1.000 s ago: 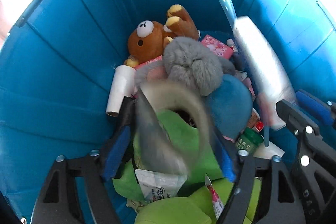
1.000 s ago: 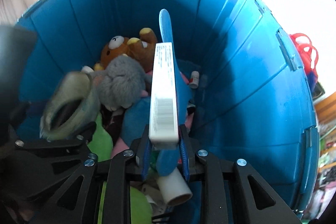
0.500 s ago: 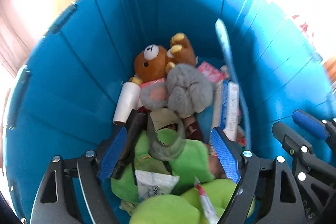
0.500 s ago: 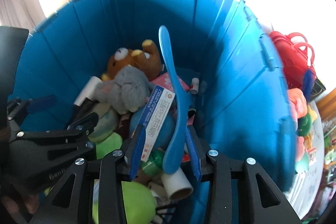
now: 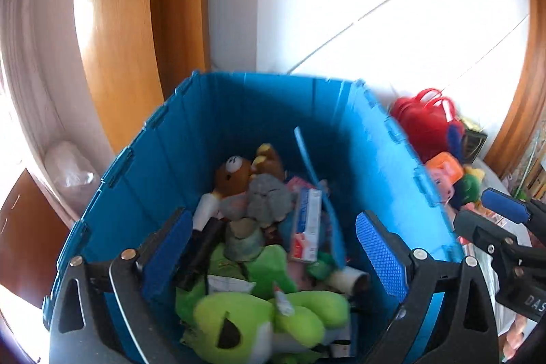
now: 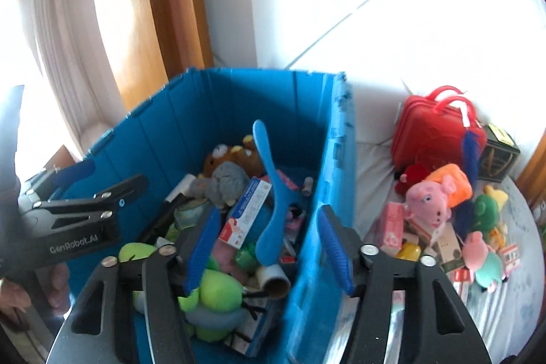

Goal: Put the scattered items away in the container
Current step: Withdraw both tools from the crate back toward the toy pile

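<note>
Both left gripper (image 5: 273, 258) and right gripper (image 6: 268, 246), jaws just opening, empty; pink plush pig (image 6: 430, 203) (soft, light) suits a body-centre pinch.

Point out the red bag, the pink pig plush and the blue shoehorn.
red bag (image 6: 433, 132), right wrist view, front panel.
pink pig plush (image 6: 428, 205), right wrist view, its face.
blue shoehorn (image 6: 273, 193), right wrist view, mid handle.
</note>
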